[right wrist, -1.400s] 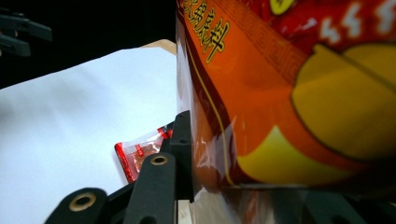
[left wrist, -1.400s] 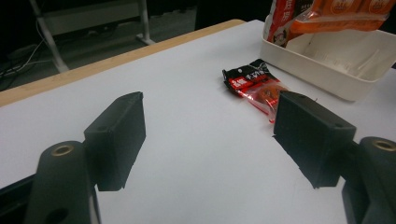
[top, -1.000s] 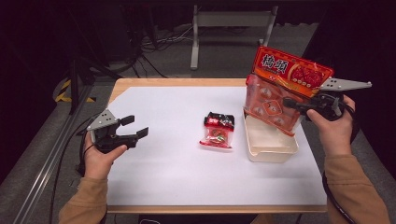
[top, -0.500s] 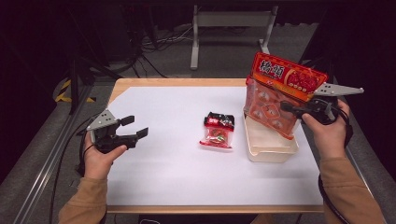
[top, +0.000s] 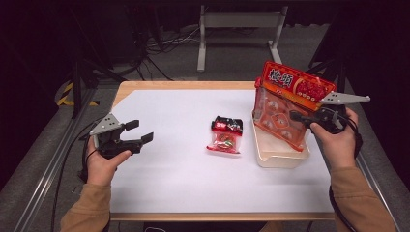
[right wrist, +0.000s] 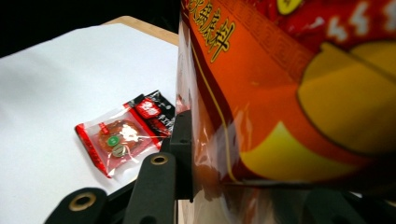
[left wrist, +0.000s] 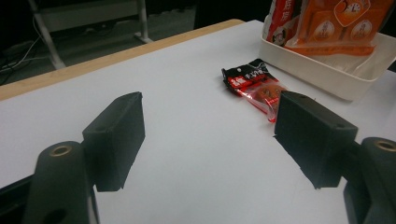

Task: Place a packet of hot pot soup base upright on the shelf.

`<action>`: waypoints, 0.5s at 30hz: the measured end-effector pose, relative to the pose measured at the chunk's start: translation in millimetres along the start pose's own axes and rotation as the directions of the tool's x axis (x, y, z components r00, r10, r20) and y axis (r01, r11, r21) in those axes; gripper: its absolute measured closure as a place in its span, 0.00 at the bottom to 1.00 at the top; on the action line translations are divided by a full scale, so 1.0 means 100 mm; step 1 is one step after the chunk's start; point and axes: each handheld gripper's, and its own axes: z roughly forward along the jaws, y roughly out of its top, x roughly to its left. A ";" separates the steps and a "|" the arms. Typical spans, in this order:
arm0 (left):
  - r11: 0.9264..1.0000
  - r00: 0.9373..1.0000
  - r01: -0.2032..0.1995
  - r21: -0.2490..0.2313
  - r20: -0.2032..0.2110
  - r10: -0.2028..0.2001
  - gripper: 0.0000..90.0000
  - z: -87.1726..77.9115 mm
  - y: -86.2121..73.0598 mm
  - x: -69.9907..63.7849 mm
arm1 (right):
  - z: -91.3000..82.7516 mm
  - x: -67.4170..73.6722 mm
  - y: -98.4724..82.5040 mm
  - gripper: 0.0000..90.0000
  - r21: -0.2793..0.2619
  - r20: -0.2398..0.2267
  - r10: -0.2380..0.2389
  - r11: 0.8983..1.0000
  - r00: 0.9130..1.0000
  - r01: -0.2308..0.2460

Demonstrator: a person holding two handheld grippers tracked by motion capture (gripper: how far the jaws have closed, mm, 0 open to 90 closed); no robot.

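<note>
A large orange-red snack bag [top: 286, 105] stands tilted in a cream tray [top: 273, 157] at the table's right. My right gripper [top: 300, 116] is shut on the bag's side, and the bag [right wrist: 289, 93] presses against one jaw in the right gripper view. A small red and black packet [top: 225, 135] lies flat on the white table just left of the tray; it appears as the packet [left wrist: 254, 86] in the left gripper view and the packet [right wrist: 126, 133] in the right gripper view. My left gripper [top: 140, 131] is held open above the table's left side, with nothing between its jaws.
The white table surface [top: 183, 179] has a wooden rim [top: 183, 85] at the back. Behind it stand a metal frame [top: 239, 29] and cables on the floor. A rail [top: 48, 164] runs along the table's left side.
The right gripper has moved the snack bag slightly left and lower into the tray. The left gripper has stayed where it was.
</note>
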 end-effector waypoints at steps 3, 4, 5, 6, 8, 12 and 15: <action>1.000 1.000 -0.002 0.001 0.000 0.002 0.28 -0.01 0.00 0.01 | 0.03 -0.01 -0.04 0.78 0.001 -0.009 0.008 1.000 1.000 -0.008; 1.000 1.000 0.000 -0.001 -0.001 0.000 0.28 -0.01 0.00 0.01 | 0.04 -0.02 -0.06 0.78 -0.004 -0.005 0.011 1.000 1.000 -0.011; 1.000 1.000 0.000 -0.001 -0.001 0.000 0.28 -0.01 0.00 0.01 | 0.04 -0.03 -0.09 0.78 -0.008 -0.010 0.018 1.000 1.000 -0.018; 1.000 1.000 -0.001 0.001 0.000 0.001 0.28 -0.01 0.00 0.01 | 0.04 -0.04 -0.10 0.78 -0.005 -0.012 0.018 1.000 1.000 -0.018; 1.000 1.000 0.000 0.001 0.000 0.000 0.28 0.00 0.00 0.01 | 0.05 -0.05 -0.13 0.78 -0.005 -0.015 0.029 1.000 0.999 -0.029; 1.000 1.000 0.002 0.004 0.001 -0.002 0.28 0.01 -0.01 0.00 | 0.06 -0.07 -0.17 0.78 0.008 -0.017 0.032 0.999 0.999 -0.032; 1.000 1.000 0.003 0.005 0.001 -0.003 0.28 0.02 -0.01 0.00 | 0.10 -0.08 -0.22 0.78 0.017 -0.028 0.036 0.999 0.999 -0.036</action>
